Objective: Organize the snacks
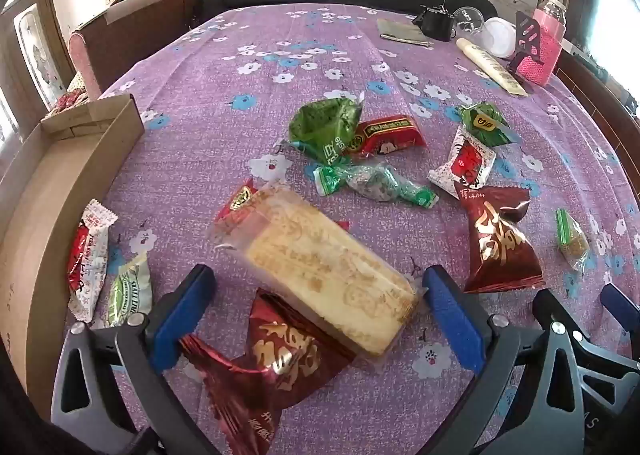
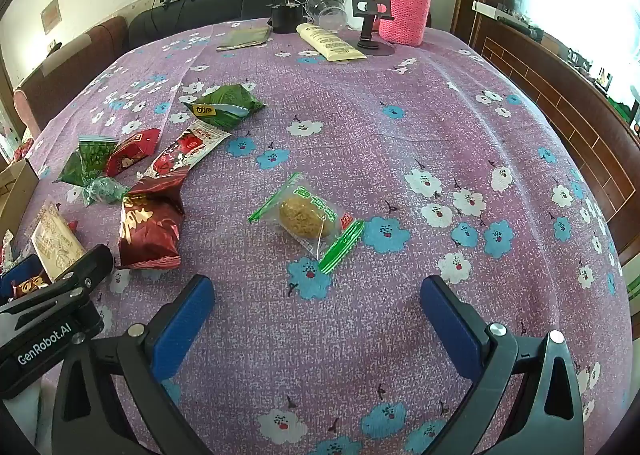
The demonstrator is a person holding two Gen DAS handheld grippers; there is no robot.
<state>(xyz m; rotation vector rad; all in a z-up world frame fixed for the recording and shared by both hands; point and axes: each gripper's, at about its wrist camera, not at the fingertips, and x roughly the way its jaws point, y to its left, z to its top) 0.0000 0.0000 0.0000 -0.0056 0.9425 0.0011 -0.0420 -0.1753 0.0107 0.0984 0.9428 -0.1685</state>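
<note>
Nothing looks sorted yet: snacks [image 1: 332, 271] lie scattered across the bench [image 2: 400, 127], the cardboard box [image 1: 60, 191] seemingly empty, both hand-held grippers, left [image 1: 316, 315] and right [image 2: 316, 319], gaping apart and holding nothing.

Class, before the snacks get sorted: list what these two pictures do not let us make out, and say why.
- Cardboard box: its inside is cut off by the left wrist view's edge.
- Lower red packet: partly hidden under the cake bar.
- Small red packet: mostly covered by that bar.
- Wrapper print: too small and blurred to read.
</note>
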